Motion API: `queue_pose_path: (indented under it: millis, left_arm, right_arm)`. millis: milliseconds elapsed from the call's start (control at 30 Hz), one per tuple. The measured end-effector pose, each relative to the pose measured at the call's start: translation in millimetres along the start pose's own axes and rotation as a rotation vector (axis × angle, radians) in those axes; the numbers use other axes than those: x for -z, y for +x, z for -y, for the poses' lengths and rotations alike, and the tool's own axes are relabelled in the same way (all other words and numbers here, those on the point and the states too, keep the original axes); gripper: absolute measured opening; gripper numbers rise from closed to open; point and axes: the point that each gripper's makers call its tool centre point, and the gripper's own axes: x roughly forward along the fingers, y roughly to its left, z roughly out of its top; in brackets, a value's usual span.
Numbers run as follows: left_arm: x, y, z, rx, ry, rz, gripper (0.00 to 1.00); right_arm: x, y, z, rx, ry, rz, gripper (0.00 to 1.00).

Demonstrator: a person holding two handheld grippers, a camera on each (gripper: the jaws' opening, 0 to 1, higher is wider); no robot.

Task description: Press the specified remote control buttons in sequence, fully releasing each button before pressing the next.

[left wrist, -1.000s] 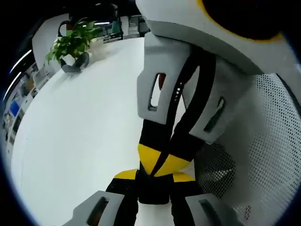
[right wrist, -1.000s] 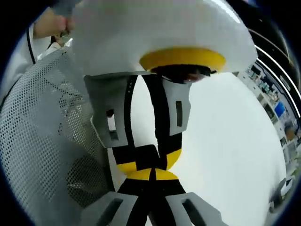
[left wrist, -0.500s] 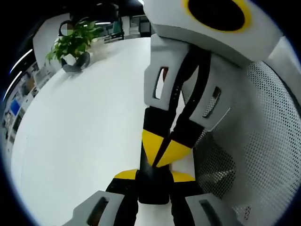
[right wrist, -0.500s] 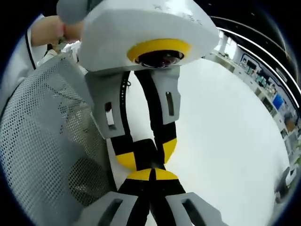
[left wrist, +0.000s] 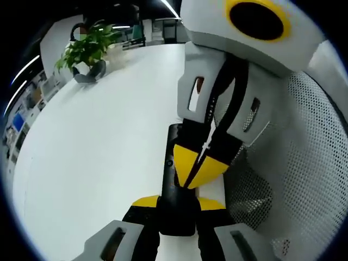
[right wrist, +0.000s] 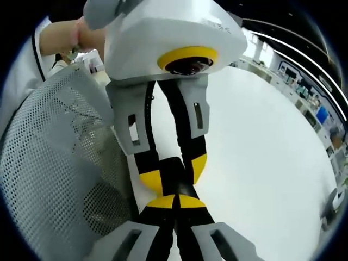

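The black remote control lies on the white table, clamped at its near end between the left gripper tongs. The right gripper, tongs together, hovers over it. Risk: 1 off-centre press with those 2 closed tips could strike a neighbouring button or twist the remote in the clamp.

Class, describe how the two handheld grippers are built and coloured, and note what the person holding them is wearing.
Both grippers match. The right gripper has grey slotted jaw brackets, black fingers and yellow tips below a white housing with a yellow-ringed lens. The left gripper looks the same, with faint lettering on its white housing. The person's sleeve is white with a dark seam line.
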Motion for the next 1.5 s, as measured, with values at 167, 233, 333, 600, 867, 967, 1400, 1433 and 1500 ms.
queue_pose_path:
  millis: [167,233,333,600,867,967,1400,1433,1500]
  left_arm:
    - [0.2,0.6,-0.8,0.003,0.001,0.002,0.24]
    - [0.3,0.8,-1.1,0.004,0.001,0.002,0.24]
    - [0.3,0.8,-1.4,0.005,-0.002,0.005,0.24]
    - [0.6,1.0,-2.1,0.007,-0.008,0.021,0.24]
    - [0.2,2.0,-1.7,-0.004,-0.01,0.031,0.24]
    - [0.0,2.2,-2.0,-0.002,-0.009,0.031,0.24]
    - [0.0,2.5,-3.2,0.007,0.012,0.007,0.24]
    - [0.0,2.3,-3.5,0.007,0.013,0.008,0.24]
    - [0.0,2.1,-3.8,0.009,0.011,0.01,0.24]
  right_arm:
    - [-0.4,0.0,-1.5,0.003,0.007,-0.001,0.0]
    - [-0.5,0.2,-1.7,0.003,0.003,-0.002,0.0]
    - [0.1,-0.5,1.1,0.007,0.021,0.002,0.0]
    - [0.9,1.6,3.2,0.009,-0.015,-0.027,0.0]
    - [1.0,2.0,4.5,0.008,0.011,-0.047,0.0]
    - [1.0,1.9,6.6,-0.015,0.056,-0.038,0.0]
    - [-1.7,4.3,7.3,0.013,0.038,-0.033,0.0]
    - [-3.5,5.5,7.6,0.014,0.016,-0.035,0.0]
    - [-8.0,10.3,10.8,0.029,0.015,-0.019,0.0]
